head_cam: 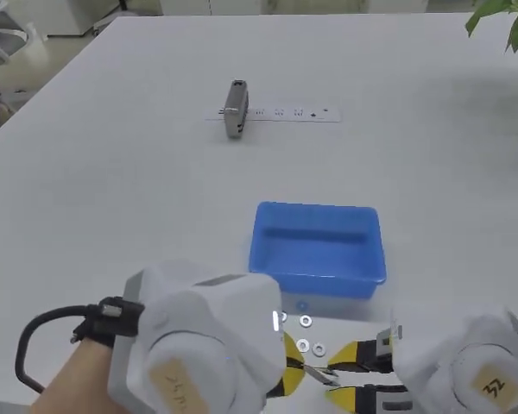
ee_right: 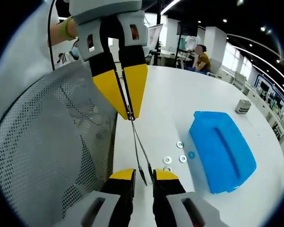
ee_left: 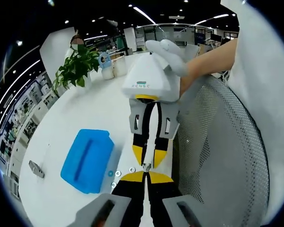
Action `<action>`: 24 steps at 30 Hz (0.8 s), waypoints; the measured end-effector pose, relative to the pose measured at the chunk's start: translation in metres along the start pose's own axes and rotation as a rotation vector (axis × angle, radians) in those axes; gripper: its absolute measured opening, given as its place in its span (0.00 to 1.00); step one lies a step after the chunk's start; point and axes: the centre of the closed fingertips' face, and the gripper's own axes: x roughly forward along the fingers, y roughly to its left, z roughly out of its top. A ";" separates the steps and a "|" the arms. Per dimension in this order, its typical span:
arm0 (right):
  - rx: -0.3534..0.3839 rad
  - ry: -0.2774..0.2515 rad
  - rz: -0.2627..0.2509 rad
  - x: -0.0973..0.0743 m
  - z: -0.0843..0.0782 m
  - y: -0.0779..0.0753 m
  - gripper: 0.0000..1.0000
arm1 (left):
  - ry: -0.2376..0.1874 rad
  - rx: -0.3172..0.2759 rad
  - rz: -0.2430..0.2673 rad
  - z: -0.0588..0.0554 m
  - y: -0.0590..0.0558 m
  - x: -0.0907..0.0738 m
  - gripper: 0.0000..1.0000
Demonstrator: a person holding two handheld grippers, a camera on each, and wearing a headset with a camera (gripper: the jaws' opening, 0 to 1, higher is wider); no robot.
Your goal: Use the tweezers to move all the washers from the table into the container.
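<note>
Pinches the tweezers (ee_right: 138,151) by their joined end between the left gripper (ee_right: 130,115) fingers (ee_right: 110,90), shut tight on the metal. Faces the right gripper (ee_right: 145,175) the other way, jaws parted, with the tweezers' two legs reaching into the gap; cannot tell whether either jaw touches a leg. Works at the near edge of the tabletop (head_cam: 155,181), both grippers tip to tip in the head view.

Finds the washers (head_cam: 305,321) loose in a small cluster near that edge, just in front of the near wall of the blue container (head_cam: 319,283) and just beyond the tweezers, none lifted. Sees nothing inside the blue container as far as the head view tells.

Reads as the opening step: seating the tool before the first pick. Calls next for a firm hold across the legs, partway along, so that a squeeze closes the tips and the tips stand free. Then needs the tips turned toward the nearest washer and brought down low and flat to catch its thin rim.
</note>
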 end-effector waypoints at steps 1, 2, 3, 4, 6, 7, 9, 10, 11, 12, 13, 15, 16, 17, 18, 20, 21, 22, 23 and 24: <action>0.006 -0.011 0.000 0.000 0.002 0.000 0.11 | 0.001 0.002 -0.003 0.000 0.000 0.000 0.00; 0.001 -0.015 0.000 0.000 0.003 0.000 0.10 | 0.006 0.011 -0.007 0.000 0.000 0.000 0.00; -0.006 -0.018 0.000 0.000 0.005 -0.001 0.09 | 0.008 0.017 -0.008 0.001 0.000 0.000 0.00; -0.012 -0.019 0.000 0.001 0.005 -0.001 0.07 | 0.009 0.023 -0.011 0.001 0.001 0.000 0.00; -0.014 -0.019 0.002 0.002 0.007 -0.002 0.07 | 0.010 0.035 -0.012 0.003 0.002 -0.001 0.00; -0.014 -0.020 0.002 0.003 0.007 -0.002 0.07 | 0.011 0.039 -0.012 0.005 0.004 -0.001 0.00; -0.011 -0.026 -0.001 0.003 0.010 -0.005 0.07 | 0.014 0.046 -0.011 0.006 0.006 -0.002 0.00; -0.006 -0.033 -0.007 0.004 0.012 -0.007 0.07 | 0.017 0.048 -0.010 0.006 0.007 -0.002 0.00; -0.005 -0.038 -0.011 0.004 0.013 -0.009 0.07 | 0.018 0.050 -0.007 0.007 0.010 -0.003 0.00; 0.000 -0.047 -0.019 0.004 0.016 -0.011 0.07 | 0.018 0.050 -0.005 0.008 0.011 -0.004 0.00; 0.005 -0.053 -0.025 0.004 0.017 -0.013 0.07 | 0.020 0.055 0.000 0.009 0.014 -0.005 0.00; 0.015 -0.062 -0.036 0.004 0.020 -0.018 0.07 | 0.024 0.061 0.004 0.009 0.019 -0.006 0.00; 0.018 -0.064 -0.037 0.004 0.020 -0.019 0.07 | 0.026 0.062 0.004 0.009 0.020 -0.006 0.00; 0.021 -0.067 -0.040 0.005 0.020 -0.021 0.07 | 0.028 0.064 0.004 0.009 0.022 -0.006 0.00; 0.024 -0.068 -0.041 0.005 0.020 -0.022 0.07 | 0.036 0.067 0.003 0.008 0.024 -0.005 0.00; 0.030 -0.074 -0.043 0.006 0.021 -0.023 0.07 | 0.040 0.071 0.003 0.007 0.027 -0.006 0.00; 0.031 -0.077 -0.044 0.006 0.021 -0.024 0.07 | 0.043 0.071 0.001 0.007 0.028 -0.005 0.00; 0.035 -0.079 -0.044 0.007 0.021 -0.025 0.07 | 0.045 0.074 0.000 0.006 0.029 -0.005 0.00; 0.036 -0.079 -0.043 0.007 0.020 -0.025 0.07 | 0.047 0.077 -0.002 0.006 0.030 -0.005 0.00; 0.035 -0.079 -0.045 0.007 0.020 -0.026 0.07 | 0.052 0.082 -0.006 0.005 0.031 -0.004 0.00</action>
